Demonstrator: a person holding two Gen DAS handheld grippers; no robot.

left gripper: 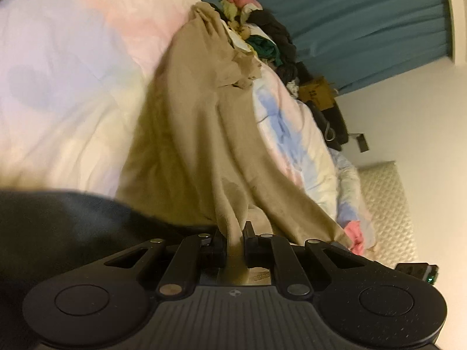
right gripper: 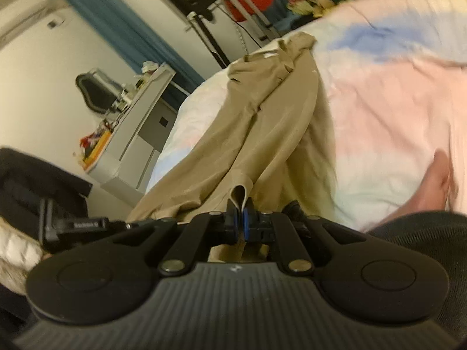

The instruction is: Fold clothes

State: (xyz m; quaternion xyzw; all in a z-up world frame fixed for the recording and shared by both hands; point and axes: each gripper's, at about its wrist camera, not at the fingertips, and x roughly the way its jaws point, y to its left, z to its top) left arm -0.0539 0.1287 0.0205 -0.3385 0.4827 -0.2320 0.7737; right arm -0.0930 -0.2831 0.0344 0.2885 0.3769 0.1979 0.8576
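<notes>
Little legible lettering on the bedroom rigs

Lower centre of the left wrist view, a pale label (left gripper: 259, 277) behind the fingers carries print too blurred to read. At lower left of the right wrist view, white lettering runs along a black bar (right gripper: 84, 224), also smeared beyond reading. A small round emblem (left gripper: 234, 293) marks the ribbed housing.

Motion blur smears the pastel bedspread (left gripper: 73, 73) and the near folds of the tan trousers (left gripper: 189, 145). The gripper bodies hide the trousers' near ends. The clothes pile (left gripper: 262, 38) at the bed's far end is too jumbled to sort.
</notes>
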